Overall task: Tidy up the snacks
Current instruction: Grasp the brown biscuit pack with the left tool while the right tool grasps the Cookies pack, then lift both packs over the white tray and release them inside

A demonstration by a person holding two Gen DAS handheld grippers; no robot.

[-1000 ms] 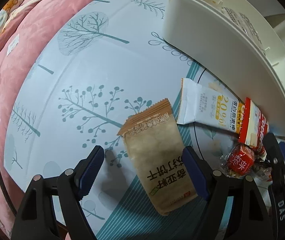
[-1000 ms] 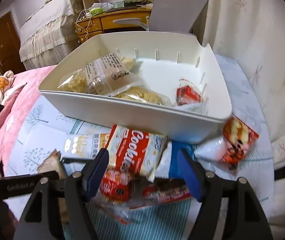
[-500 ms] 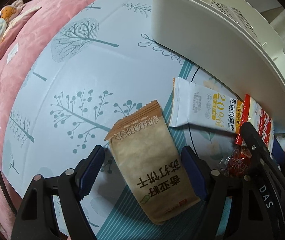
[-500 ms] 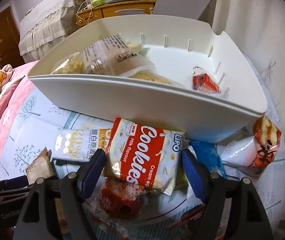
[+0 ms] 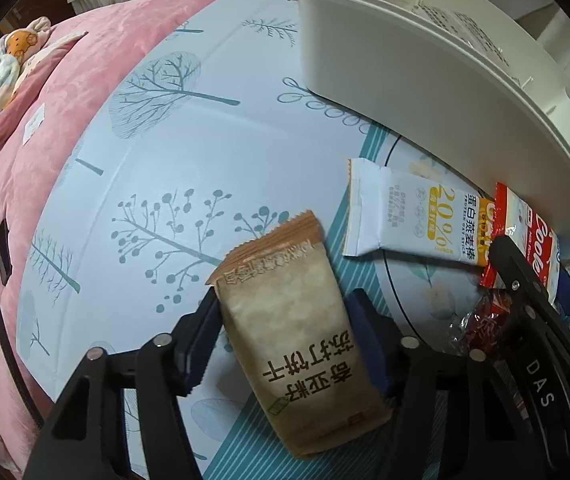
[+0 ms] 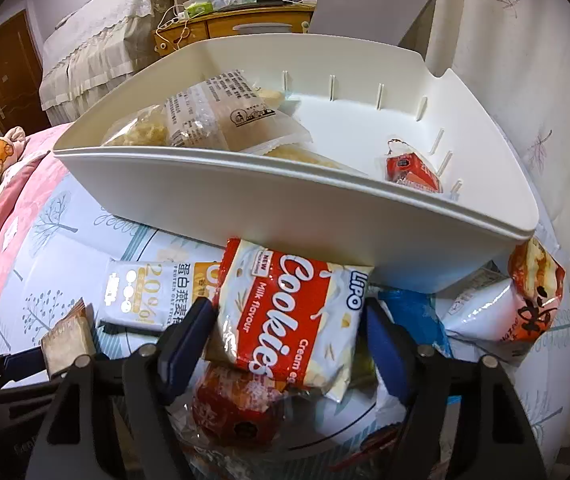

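My left gripper (image 5: 281, 344) points steeply down at the tree-print worktop (image 5: 173, 152), and its fingers (image 5: 201, 332), which stood wide of the brown cracker packet (image 5: 297, 340) a second ago, are closing, their pads now at the packet's two long edges; the packet lies flat on the cloth. Whether the pads truly press it yet I cannot tell. My right gripper (image 6: 285, 340) has come lower and nearer the white bin (image 6: 285, 208) than before, and its fingers (image 6: 189, 332) are closing either side of the red-and-white Cookies bag (image 6: 289, 316), which leans against the bin's front wall; a gap shows at the right finger. The white oat bar (image 5: 409, 216) lies between the two packets, beside the bin.
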